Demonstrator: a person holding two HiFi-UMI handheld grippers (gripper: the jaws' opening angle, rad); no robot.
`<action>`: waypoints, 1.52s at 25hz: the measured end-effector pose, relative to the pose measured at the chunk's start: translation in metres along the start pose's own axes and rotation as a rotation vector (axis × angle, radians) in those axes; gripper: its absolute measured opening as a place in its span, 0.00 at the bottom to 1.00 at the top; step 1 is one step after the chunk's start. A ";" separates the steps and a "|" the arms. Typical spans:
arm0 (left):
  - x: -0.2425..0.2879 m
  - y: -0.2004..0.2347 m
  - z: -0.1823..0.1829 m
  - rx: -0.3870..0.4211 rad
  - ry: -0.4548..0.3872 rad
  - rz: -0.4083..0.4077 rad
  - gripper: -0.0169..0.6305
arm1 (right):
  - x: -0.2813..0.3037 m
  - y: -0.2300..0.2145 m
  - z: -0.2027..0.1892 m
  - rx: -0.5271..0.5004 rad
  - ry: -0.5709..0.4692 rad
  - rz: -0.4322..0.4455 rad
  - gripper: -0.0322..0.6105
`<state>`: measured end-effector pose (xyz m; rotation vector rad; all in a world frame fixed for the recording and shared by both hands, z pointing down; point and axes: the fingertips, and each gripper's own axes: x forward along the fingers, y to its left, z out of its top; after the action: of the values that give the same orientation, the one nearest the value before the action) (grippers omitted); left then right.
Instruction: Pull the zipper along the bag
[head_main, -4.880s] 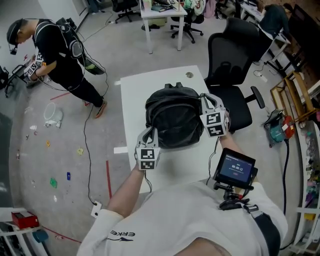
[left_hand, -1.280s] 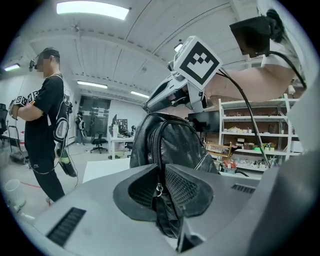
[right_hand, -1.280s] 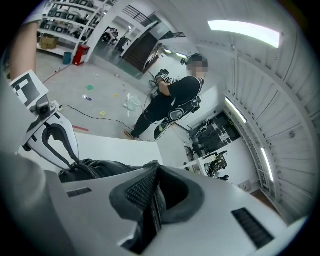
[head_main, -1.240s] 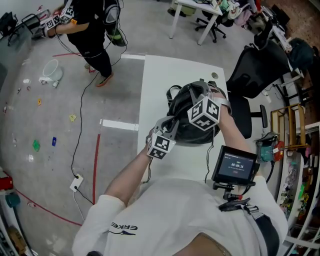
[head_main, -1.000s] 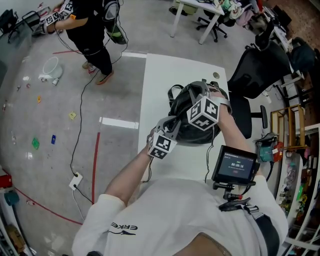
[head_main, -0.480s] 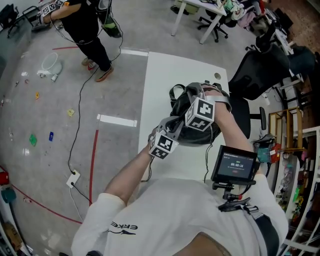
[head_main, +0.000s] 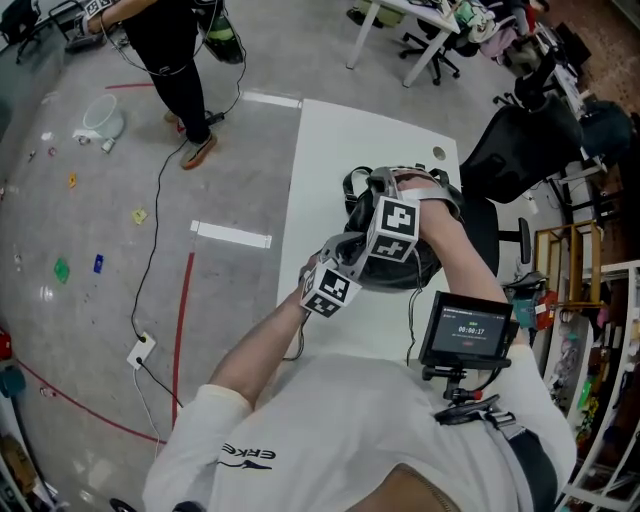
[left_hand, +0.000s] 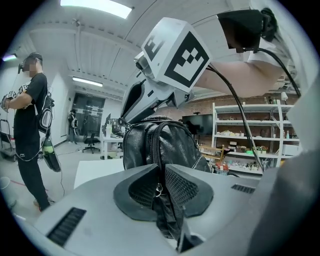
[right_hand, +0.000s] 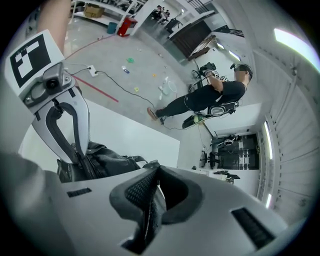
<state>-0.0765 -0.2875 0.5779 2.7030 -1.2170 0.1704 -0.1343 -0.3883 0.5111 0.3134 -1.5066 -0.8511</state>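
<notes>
On my feed the white table (head_main: 330, 140) carries a black backpack (head_main: 397, 272), upright near its right edge, with both tongs on it. My left gripper (left_hand: 161, 176) is clamped on a fold of the bag's skin beside the zipper track (left_hand: 156, 142). The seam runs straight up from between the jaws, and a small metal ring (left_hand: 158, 189) sits pinched there. My right gripper (right_hand: 154, 175) is up on the crown of the bag with its jaws pressed together. Only a thin dark sliver shows between them, which I take to be the zipper pull, though I can't be sure.

I judge the pull is in hand: left anchoring, right drawing the slider. Next I would keep the left grip firm so the fabric stays taut, and lead the right along the curve of the track rather than away from it, or the slider may jam.
</notes>
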 end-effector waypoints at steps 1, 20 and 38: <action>0.001 -0.001 0.001 0.000 0.001 -0.001 0.07 | 0.001 0.001 0.000 -0.011 0.005 0.006 0.08; 0.003 -0.005 0.007 0.012 0.007 0.011 0.07 | 0.011 0.016 0.001 -0.068 0.038 0.013 0.07; 0.013 -0.003 0.011 0.032 0.023 0.096 0.07 | -0.024 -0.008 -0.093 0.400 -0.011 -0.237 0.13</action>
<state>-0.0656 -0.2976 0.5688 2.6628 -1.3490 0.2346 -0.0453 -0.4081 0.4794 0.7956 -1.6679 -0.7291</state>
